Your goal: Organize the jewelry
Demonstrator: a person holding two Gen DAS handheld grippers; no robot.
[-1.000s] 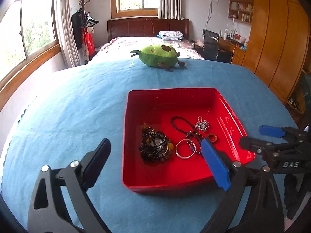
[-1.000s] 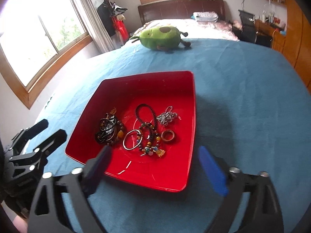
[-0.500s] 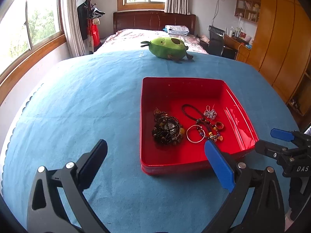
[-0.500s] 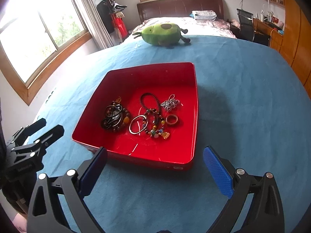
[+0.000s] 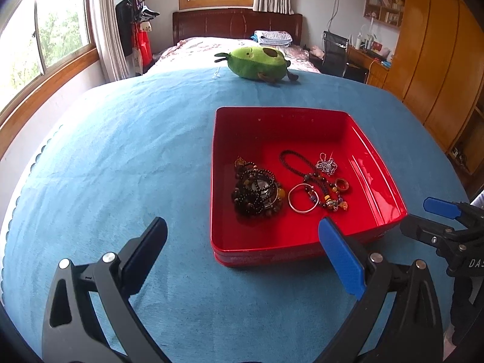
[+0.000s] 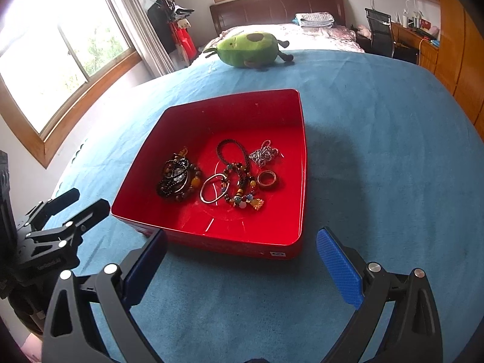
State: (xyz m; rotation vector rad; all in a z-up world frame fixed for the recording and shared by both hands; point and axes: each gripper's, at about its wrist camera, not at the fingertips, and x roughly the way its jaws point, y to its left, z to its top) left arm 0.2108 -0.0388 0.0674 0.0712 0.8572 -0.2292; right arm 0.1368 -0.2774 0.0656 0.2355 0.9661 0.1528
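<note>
A red tray (image 5: 375, 157) (image 6: 302, 163) sits on the blue cloth. In it lie a dark bead bracelet pile (image 5: 257, 192) (image 6: 178, 180), a silver bangle (image 5: 302, 202) (image 6: 213, 192), a cord necklace with coloured beads (image 5: 320, 181) (image 6: 239, 181), a silver chain (image 5: 326, 165) (image 6: 262, 154) and a brown ring (image 5: 342, 184) (image 6: 267, 179). My left gripper (image 5: 242, 251) is open and empty, just short of the tray's near left corner. My right gripper (image 6: 242, 260) is open and empty in front of the tray's near edge. Each gripper shows in the other's view: the right one (image 5: 435, 217), the left one (image 6: 75, 202).
A green avocado plush toy (image 5: 257, 62) (image 6: 249, 49) lies at the far edge of the blue cloth (image 5: 121, 151). Beyond are a bed, a window wall at left, and wooden wardrobes (image 5: 438, 60) and a desk at right.
Both grippers have pulled back from the tray and towards me; the tray now sits farther ahead. The jaws stay open and the jewelry has not moved.
</note>
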